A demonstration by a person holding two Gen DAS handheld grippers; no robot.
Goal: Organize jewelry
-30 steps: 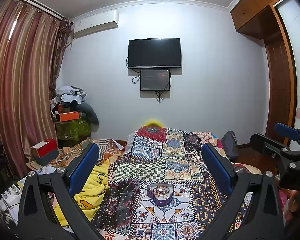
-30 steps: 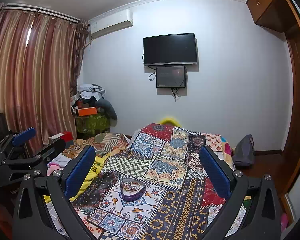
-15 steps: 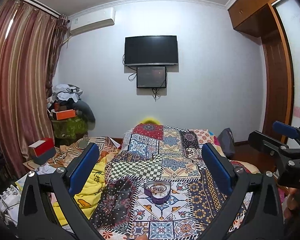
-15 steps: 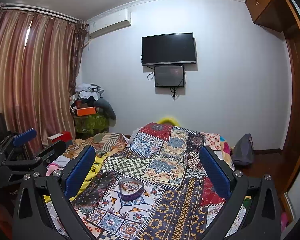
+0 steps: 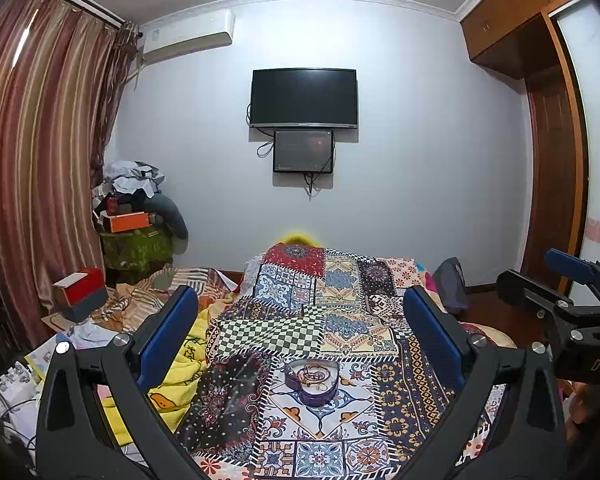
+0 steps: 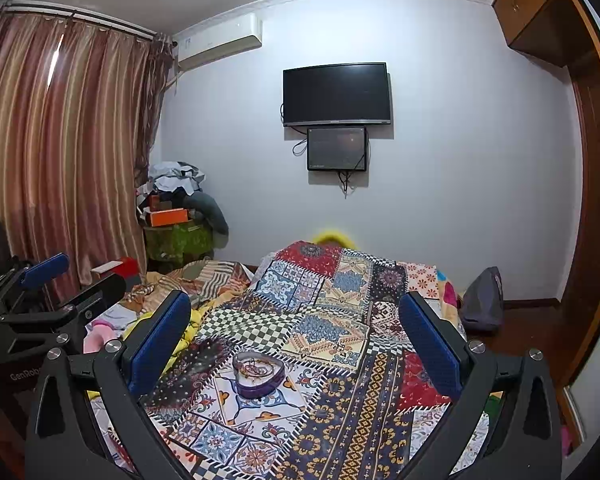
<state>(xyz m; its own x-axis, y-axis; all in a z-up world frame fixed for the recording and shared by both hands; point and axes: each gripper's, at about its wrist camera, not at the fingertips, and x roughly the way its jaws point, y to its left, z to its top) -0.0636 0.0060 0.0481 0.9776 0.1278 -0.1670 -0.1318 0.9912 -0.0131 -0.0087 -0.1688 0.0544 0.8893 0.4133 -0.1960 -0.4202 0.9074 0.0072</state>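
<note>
A purple heart-shaped jewelry dish (image 5: 313,381) — thin chains and rings are seen inside — is set on the patchwork bedspread (image 5: 340,320), near the bed's close end. The left gripper (image 5: 300,336) and the right gripper (image 6: 296,338) are both held above it, blue-padded fingers spread wide — nothing is gripped.

A home bedroom: patchwork-quilted bed (image 5: 340,320); wall television (image 5: 304,98); striped curtains (image 5: 32,168); wooden wardrobe (image 5: 540,120).

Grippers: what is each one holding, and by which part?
Nothing. Left gripper and right gripper are both open and empty; the dish sits untouched on the quilt.
</note>
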